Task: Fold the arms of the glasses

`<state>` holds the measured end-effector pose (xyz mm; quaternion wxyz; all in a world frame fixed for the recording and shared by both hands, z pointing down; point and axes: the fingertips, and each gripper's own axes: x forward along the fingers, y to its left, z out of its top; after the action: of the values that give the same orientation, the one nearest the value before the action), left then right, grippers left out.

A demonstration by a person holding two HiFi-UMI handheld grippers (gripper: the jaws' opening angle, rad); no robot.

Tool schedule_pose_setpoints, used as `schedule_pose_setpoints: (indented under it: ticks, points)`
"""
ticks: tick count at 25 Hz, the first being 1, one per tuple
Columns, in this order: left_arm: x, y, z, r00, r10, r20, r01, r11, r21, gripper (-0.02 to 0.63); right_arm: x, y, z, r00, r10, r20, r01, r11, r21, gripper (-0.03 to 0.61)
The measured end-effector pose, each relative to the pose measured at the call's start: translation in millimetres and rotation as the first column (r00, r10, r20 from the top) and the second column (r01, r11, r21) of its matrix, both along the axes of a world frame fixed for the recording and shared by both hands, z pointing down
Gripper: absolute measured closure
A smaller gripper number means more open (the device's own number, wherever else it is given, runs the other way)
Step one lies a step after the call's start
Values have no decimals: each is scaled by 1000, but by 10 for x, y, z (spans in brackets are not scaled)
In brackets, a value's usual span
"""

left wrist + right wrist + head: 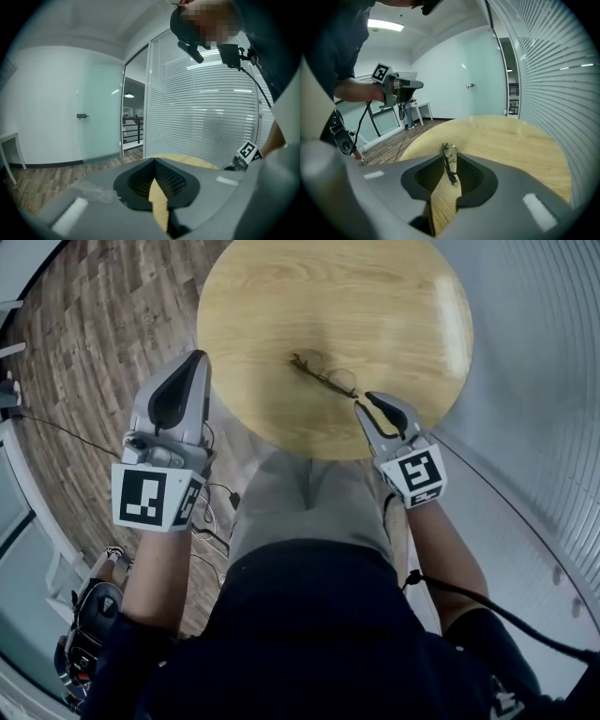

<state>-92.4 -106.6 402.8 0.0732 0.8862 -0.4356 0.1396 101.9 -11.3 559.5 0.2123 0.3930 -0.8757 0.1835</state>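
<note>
Hovering at table's point(375, 296) 5 o'clock edge, my right gripper point(367, 401), narrowly parted, fronts thin dark glasses point(323, 376); left gripper point(199, 360), likewise parted, over floor point(103, 324) at 8.

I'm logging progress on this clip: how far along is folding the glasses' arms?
Done: nothing visibly; the glasses lie on the round table with one arm stretched toward the person, apparently unfolded. In hand: the right gripper has open jaws around that arm's tip, not pressing. The left gripper hangs open beside the table's edge. Left: the folding itself.
</note>
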Motion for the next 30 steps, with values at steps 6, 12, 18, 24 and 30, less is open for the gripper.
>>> schedule_pose_setpoints:
  ticks: [6,12,18,24,30]
  points:
    - [1,-16,207,1000,8,3,-8,999,-34,612,-54,8,348,996,-54,-65,49,997,-67,456]
    - [-50,-9,187,1000,0,-4,0,999,-50,612,-114,60,388,992,-84,-92,74,991,-116,453]
    - [-91,7,170,1000,-12,-4,12,998,-61,612,-91,100,457,989,-95,-112,77,985,-156,456]
    - [-142,96,183,1000,-28,-5,28,998,-60,612,-75,147,458,990,-84,-112,67,987,-149,511]
    - [-111,49,203,999,-40,-11,39,998,-50,612,-67,112,464,989,-104,-106,89,986,-138,532]
